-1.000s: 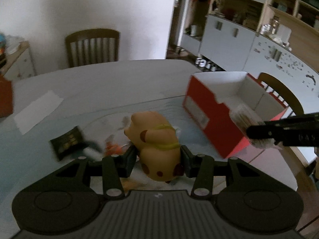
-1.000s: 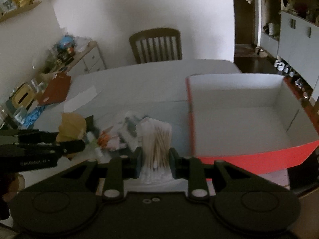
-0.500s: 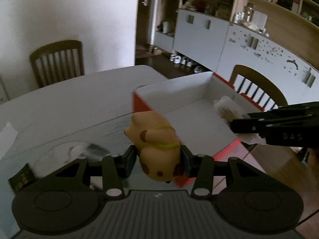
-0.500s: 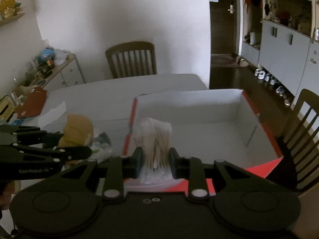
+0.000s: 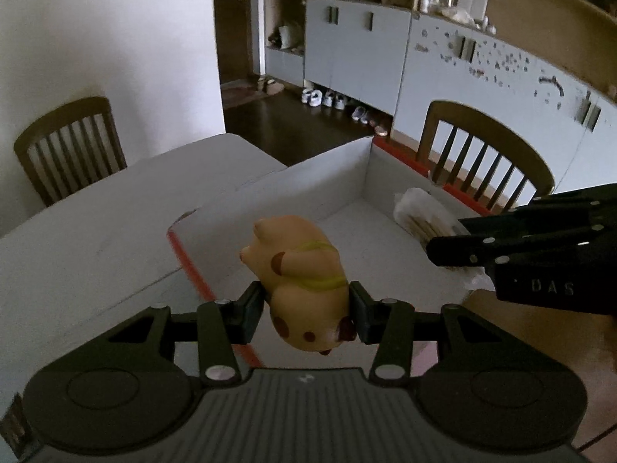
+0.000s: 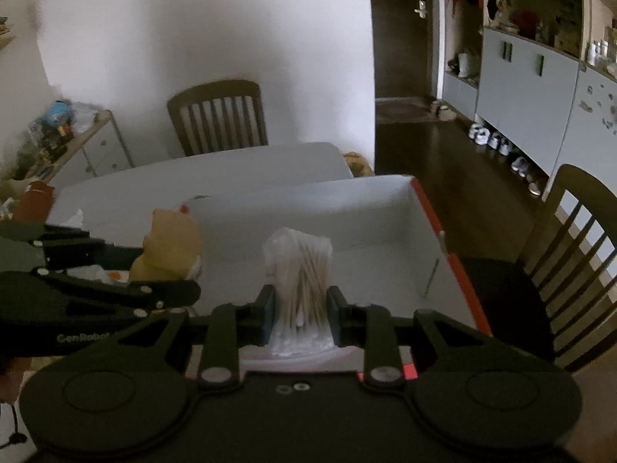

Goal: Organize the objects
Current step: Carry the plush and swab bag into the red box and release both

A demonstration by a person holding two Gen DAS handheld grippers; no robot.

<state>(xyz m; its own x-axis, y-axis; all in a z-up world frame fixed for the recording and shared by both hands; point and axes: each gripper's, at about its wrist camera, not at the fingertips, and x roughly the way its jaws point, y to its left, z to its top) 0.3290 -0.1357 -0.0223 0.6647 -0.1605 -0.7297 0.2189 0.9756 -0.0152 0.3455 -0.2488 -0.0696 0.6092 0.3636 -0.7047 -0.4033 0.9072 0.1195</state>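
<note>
Holding a tan toy pig [image 5: 304, 289] between both pads, the left gripper [image 5: 306, 314] is closed on the toy's flanks and hangs over the near-left corner of the open red-sided box [image 5: 347, 177]. The toy's underside is hidden by the gripper body, and its face cannot be made out in this dim light. The right gripper [image 6: 300, 314] is clamped on a clear bag of cotton swabs [image 6: 299, 281] held upright above the box, toward the near wall; the bag's lower end is cut off behind the gripper body. In the left wrist view the right gripper [image 5: 455, 249] enters from the right over the box, and only the top of the bag shows beyond its fingers. The box floor [image 6: 370, 266] shows as bare white where visible; its near wall is mostly covered by the 2 grippers. The box sits on a white table [image 5: 96, 231]. Left of the box, small items [image 6: 100, 272] behind the left gripper [image 6: 166, 289] are too obscured to identify.
</note>
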